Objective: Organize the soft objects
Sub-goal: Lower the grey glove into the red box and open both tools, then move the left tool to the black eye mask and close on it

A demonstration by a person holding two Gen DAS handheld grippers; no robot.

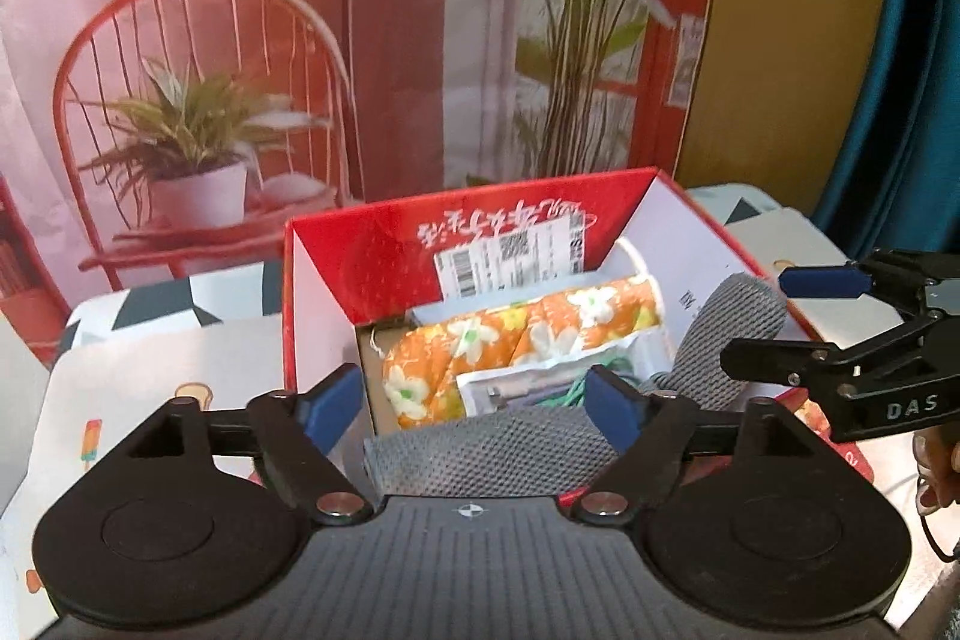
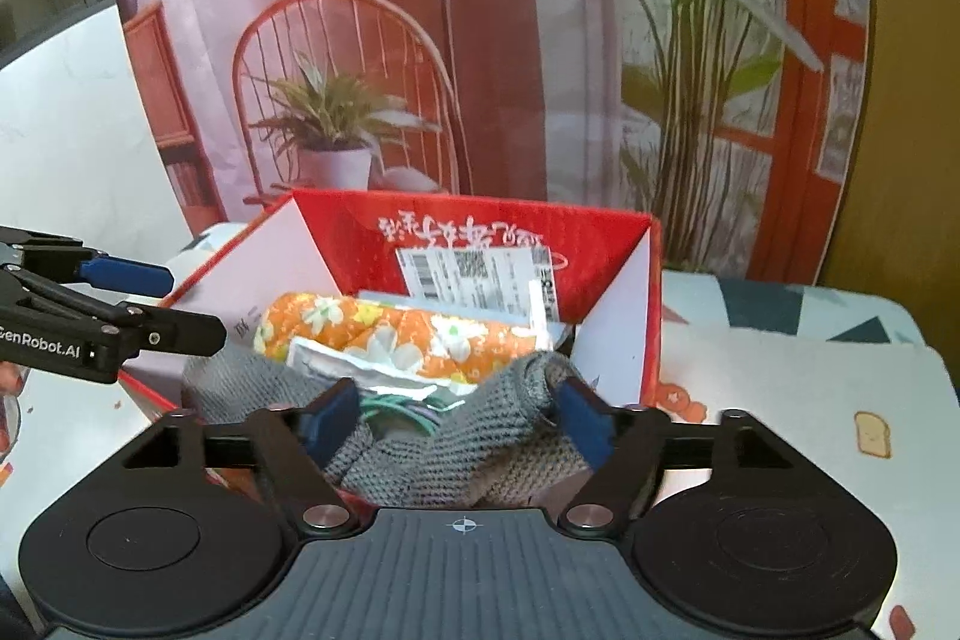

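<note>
We are holding both the left gripper (image 1: 474,400) and right gripper (image 2: 456,421) spread wide over the grey knitted cloth (image 1: 510,451) draping the red cardboard box's (image 1: 336,274) six-o'clock rim.

One red box (image 1: 336,274) — two cloths: floral (image 1: 480,340), grey (image 1: 498,451)

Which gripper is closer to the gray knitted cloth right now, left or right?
Hard to call; both are at it. The left gripper hangs open over the gray knitted cloth at the red box's near edge. The right gripper is open too, fingers either side of a bunched fold.
</note>
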